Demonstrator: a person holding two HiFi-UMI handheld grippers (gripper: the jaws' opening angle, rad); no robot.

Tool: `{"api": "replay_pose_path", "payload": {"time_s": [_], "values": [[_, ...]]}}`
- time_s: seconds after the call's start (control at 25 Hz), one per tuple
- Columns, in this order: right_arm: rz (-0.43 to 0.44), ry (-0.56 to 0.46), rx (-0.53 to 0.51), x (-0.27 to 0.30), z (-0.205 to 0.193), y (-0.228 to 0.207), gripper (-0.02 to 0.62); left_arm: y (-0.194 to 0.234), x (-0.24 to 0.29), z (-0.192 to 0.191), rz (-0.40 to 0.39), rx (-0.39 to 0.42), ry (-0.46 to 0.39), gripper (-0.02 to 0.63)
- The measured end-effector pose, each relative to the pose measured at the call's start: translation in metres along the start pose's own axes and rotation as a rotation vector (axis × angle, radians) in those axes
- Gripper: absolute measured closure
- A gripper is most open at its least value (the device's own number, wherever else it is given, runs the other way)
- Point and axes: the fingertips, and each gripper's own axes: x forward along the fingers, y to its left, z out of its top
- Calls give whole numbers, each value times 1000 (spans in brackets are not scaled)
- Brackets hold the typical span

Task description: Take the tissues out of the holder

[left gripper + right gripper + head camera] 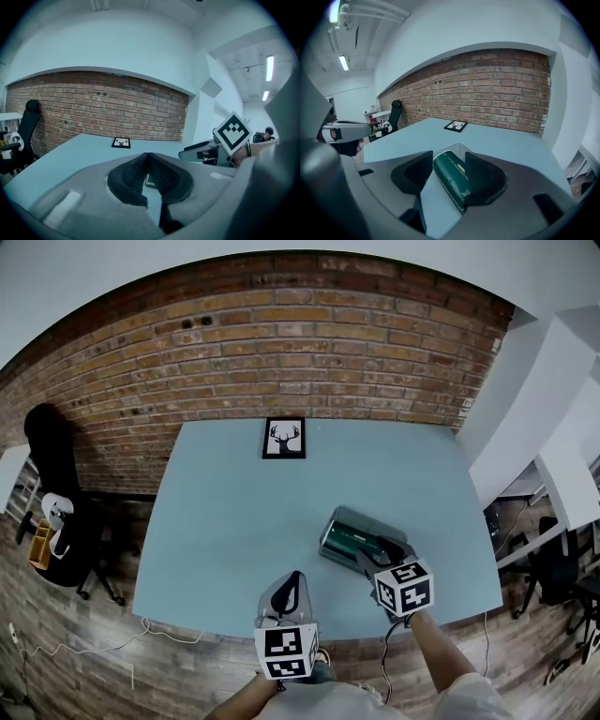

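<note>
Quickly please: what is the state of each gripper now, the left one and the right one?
Left gripper: closed, holding nothing.
Right gripper: open; the green tissue pack lies between its jaws, not gripped.

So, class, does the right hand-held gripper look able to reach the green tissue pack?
Probably yes: the right hand-held gripper has open jaws flanking the green tissue pack; nothing blocks it.

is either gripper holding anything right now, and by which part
Nothing is held. The right gripper has its jaws apart around the green tissue pack, not clamping it; the left gripper is shut, empty.
</note>
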Motion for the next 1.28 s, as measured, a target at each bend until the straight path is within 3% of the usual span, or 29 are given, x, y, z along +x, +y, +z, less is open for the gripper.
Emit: {"api": "replay_pose_path", "payload": {"time_s": [0.56, 0.76, 1.04, 1.28], "values": [[115, 149, -106, 45, -19, -12, 307, 0, 22, -3, 29, 7, 19, 598], [171, 231, -192, 59, -24, -17, 305, 5, 28, -6, 54, -11, 29, 598], [293, 376, -311, 76, -45, -13, 255, 18, 32, -15, 100, -38, 41, 598], [320, 437, -366, 83, -59, -16, 255, 31, 32, -21, 146, -67, 48, 598]]}}
